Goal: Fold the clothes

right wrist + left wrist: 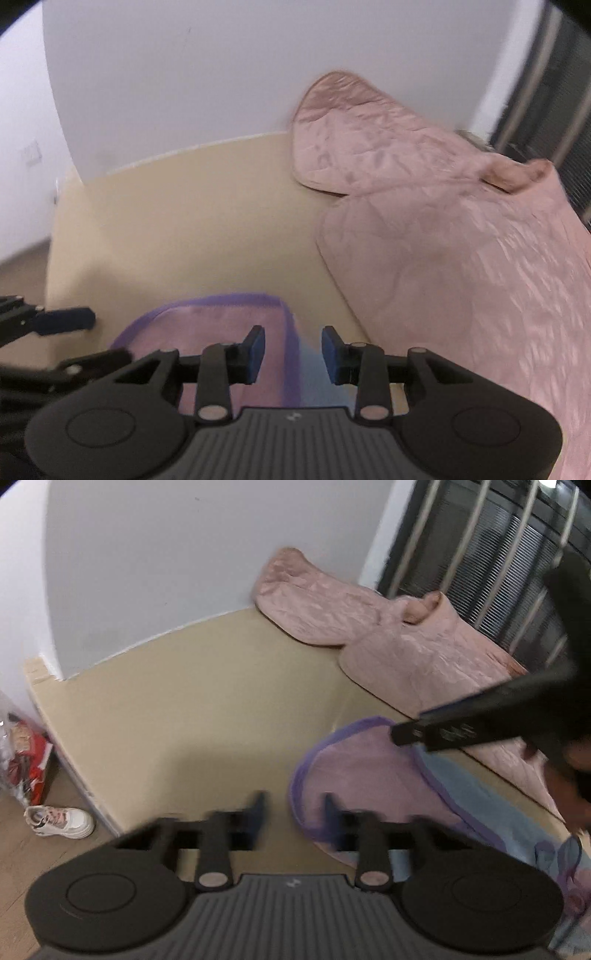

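The pale pink and blue garment with purple trim [229, 325] lies spread on the beige mattress surface [184, 701], near its front edge; no fold shows yet, so nearly all the work seems left; the left gripper [293, 812] and the right gripper [293, 354] both hover just above it, fingers apart, holding nothing; a quilted pink blanket [443, 240] lies beside it.

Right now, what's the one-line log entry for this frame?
left gripper: open, empty | right gripper: open, empty, over garment edge | garment on bed | quilt behind | no fold started
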